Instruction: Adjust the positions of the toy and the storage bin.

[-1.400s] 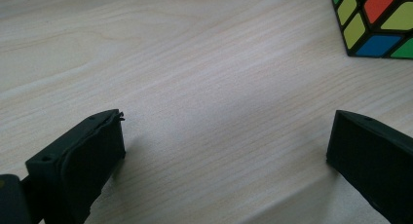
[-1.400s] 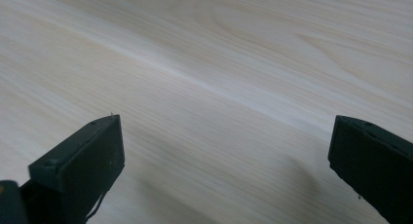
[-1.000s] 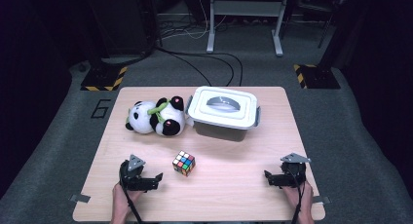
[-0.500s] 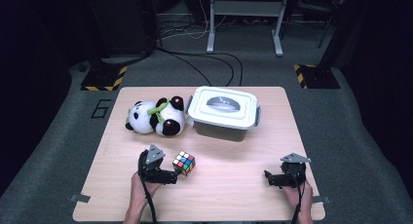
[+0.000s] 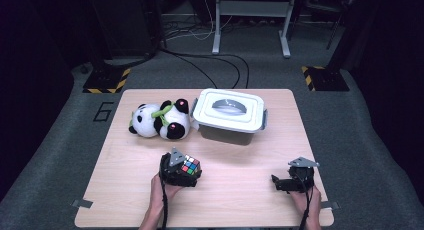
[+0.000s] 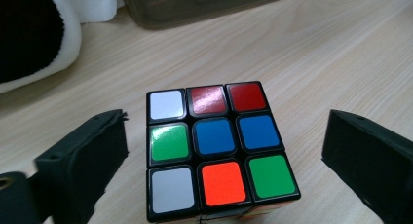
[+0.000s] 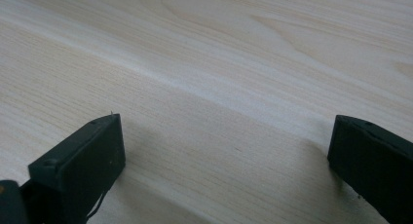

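Now left gripper [image 5: 186, 171] jaws spread around puzzle cube [image 6: 219, 151], not touching

The surface [image 5: 125, 190] is a light wood-grain board with rounded corners, standing on grey carpet. 3 things lie directly on it: a black-and-white plush panda [image 5: 160, 121] on its side toward the far left, a lidded white plastic box [image 5: 229, 115] just beside the panda at the far middle, and a colour-tiled puzzle cube [image 5: 189, 166] nearer the front, left of centre.
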